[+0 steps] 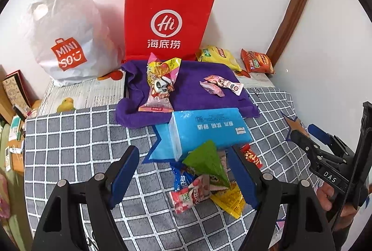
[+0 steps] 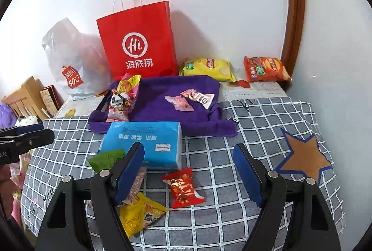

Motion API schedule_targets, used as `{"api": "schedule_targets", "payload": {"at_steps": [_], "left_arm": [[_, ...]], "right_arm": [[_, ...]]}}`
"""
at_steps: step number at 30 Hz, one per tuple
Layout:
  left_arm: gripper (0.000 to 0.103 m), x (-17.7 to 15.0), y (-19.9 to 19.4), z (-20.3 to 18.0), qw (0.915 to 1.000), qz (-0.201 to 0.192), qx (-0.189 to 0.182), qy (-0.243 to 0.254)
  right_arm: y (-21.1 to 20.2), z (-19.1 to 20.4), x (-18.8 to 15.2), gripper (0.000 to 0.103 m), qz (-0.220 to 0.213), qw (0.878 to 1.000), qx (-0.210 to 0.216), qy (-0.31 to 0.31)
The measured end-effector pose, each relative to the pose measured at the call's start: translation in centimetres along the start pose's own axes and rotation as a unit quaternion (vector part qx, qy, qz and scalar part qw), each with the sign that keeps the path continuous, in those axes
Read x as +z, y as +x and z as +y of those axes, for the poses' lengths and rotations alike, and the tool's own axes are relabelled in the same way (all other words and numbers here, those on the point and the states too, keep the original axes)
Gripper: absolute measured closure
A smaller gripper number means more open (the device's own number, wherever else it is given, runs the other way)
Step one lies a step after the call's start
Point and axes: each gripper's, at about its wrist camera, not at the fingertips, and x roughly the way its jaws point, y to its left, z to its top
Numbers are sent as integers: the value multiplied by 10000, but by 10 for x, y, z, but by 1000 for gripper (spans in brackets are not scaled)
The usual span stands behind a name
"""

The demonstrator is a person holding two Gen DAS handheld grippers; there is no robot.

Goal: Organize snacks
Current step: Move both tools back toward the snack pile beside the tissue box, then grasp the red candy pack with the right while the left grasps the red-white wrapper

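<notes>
The checked grey cloth point(image 2: 232, 158) covers the near surface, and at its far edge a purple towel point(image 2: 162, 107) lies spread below the red paper bag point(image 2: 137, 48), already carrying a panda-print packet point(image 2: 121, 100) on the left and two small pink sweets point(image 2: 186, 100) toward the right — it looks like the collecting spot. A blue tissue pack point(image 2: 144, 146) sits just near of the towel.

The loose snacks are nearest: a green triangular packet point(image 1: 207, 162) on top of a small heap with a yellow wrapper point(image 1: 230, 202) and a pink-and-white sweet point(image 1: 188, 195), and a red packet point(image 2: 183, 188) lying alone to the right of it.

The left gripper point(image 1: 183, 174) hangs wide open over the heap, holding nothing; the right gripper point(image 2: 188, 174) is equally wide open and empty, the red packet between its fingers.

I judge the sensible move is one packet at a time — close on the red packet's puffed middle rather than its crimped end, then lift clear of the tissue pack before carrying it far to the towel. The green packet should go first from the heap, since it lies on top.
</notes>
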Motion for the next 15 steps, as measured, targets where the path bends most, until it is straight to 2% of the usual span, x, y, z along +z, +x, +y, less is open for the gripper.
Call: {"api": "schedule_targets", "payload": {"at_steps": [6,11,15], "left_arm": [[26,-16,6,7,9999,85,66,-87],[26,-28,17,19,9996,167,74,-234],[26,-36,33,33,9984,341,170,-418]], "right_arm": [[11,-10,-17,25,114,9998,-89,130],[41,-16,-39,42,628,9976,221,185],[64,-13,-53,45,878,9954,382,89]]}}
